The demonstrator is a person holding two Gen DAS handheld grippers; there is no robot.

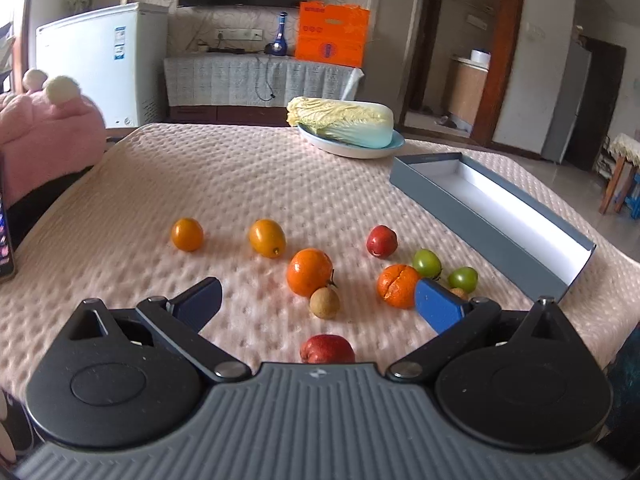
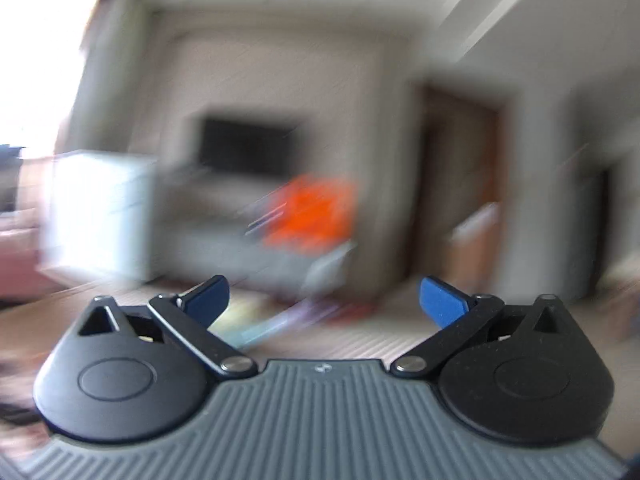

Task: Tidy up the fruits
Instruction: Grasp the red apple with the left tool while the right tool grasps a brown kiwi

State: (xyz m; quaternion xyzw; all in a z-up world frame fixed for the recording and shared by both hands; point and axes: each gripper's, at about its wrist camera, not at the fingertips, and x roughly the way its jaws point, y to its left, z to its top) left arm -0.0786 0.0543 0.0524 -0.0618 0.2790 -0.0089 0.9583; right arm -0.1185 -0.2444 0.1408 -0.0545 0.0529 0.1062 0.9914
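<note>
Several fruits lie on the pink quilted table cover [image 1: 240, 184]: two orange-yellow ones [image 1: 187, 233] [image 1: 267, 237], an orange [image 1: 309, 272], a split orange [image 1: 397, 285], two red fruits [image 1: 381, 241] [image 1: 327, 349], two green ones [image 1: 426, 263] [image 1: 463, 278] and a brown longan [image 1: 324, 303]. My left gripper [image 1: 320, 298] is open and empty, just above the cover, with the longan and the near red fruit between its fingers. A long grey box [image 1: 472, 220] with a white inside stands open at the right. My right gripper [image 2: 324, 294] is open and empty; its view is blurred and aims at the room.
A napa cabbage [image 1: 344, 120] lies on a pale blue plate [image 1: 356, 150] at the table's far edge. A pink plush [image 1: 44, 136] sits at the left edge, a phone [image 1: 4, 240] beside it. A white freezer [image 1: 100, 60] and an orange box [image 1: 332, 34] stand behind.
</note>
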